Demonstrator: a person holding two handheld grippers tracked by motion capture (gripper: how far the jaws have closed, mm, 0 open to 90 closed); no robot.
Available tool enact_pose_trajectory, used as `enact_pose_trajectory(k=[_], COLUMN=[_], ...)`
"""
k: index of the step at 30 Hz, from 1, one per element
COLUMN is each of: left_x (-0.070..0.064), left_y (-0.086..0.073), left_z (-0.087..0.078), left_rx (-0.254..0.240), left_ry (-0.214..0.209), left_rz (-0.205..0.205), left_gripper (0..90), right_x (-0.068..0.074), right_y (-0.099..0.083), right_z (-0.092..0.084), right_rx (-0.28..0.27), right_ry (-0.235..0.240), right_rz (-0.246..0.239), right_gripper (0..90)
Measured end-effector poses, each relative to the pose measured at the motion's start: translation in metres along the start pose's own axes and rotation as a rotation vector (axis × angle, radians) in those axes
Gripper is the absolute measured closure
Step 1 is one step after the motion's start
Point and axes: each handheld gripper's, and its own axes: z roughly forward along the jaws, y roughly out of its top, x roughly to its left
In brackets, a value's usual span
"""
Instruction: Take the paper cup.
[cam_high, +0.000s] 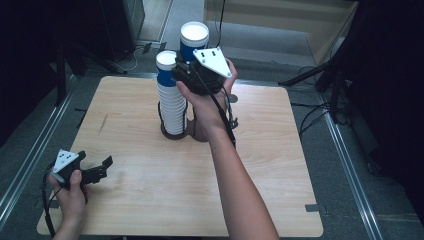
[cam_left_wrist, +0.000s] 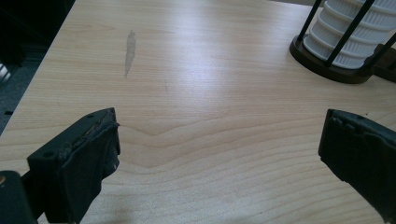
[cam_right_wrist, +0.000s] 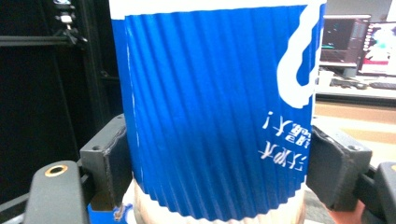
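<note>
High view: taking the cup stack (cam_high: 172, 107) in its dark wire holder (cam_high: 176, 133) as the landmark, the left gripper (cam_high: 102, 167) lies well to the left of it and nearer the person, low over the pale wooden table (cam_high: 260, 165), gripped by the left hand (cam_high: 70, 192), its jaws spread with bare wood between them. The left gripper view bears this out, the two black jaws wide apart over the tabletop and the holder's round base (cam_left_wrist: 336, 70) with ribbed white cups (cam_left_wrist: 348, 37) at the upper right. The stack itself stands upright near the table's far middle, white ribbed cups topped by a blue one. Just right of the stack's top, the right hand (cam_high: 202, 97) holds the right gripper (cam_high: 182, 67) raised, pinching a blue cup (cam_high: 194, 40) upside down, white bottom upward, beside and slightly beyond the stack. In the right gripper view both jaws press the ribbed blue wall (cam_right_wrist: 210, 112) of that cup, printing inverted
</note>
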Motion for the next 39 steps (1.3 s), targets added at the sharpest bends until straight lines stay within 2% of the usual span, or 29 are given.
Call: enact_pose_trajectory(k=[6, 10, 30, 39], left_x=[0.000, -0.001, -0.001, 0.000], left_y=[0.000, 0.000, 0.000, 0.000], left_z=[0.000, 0.000, 0.000, -0.001], left_rx=[-0.002, -0.002, -0.003, -0.011], left_ry=[0.000, 0.001, 0.000, 0.003], left_rz=[0.004, 0.008, 0.013, 0.001], left_gripper=[0.0, 0.0, 0.0, 0.0], right_x=[-0.018, -0.028, -0.063, -0.083], right_y=[-0.013, -0.021, -0.067, -0.093], right_z=[-0.012, -0.020, -0.069, -0.091], right_rx=[0.023, 0.036, 0.091, 0.124], right_ry=[-0.033, -0.043, -0.058, -0.064], right_rz=[-0.016, -0.009, -0.018, 0.006], right_gripper=[19.5, 19.5, 19.5, 19.4])
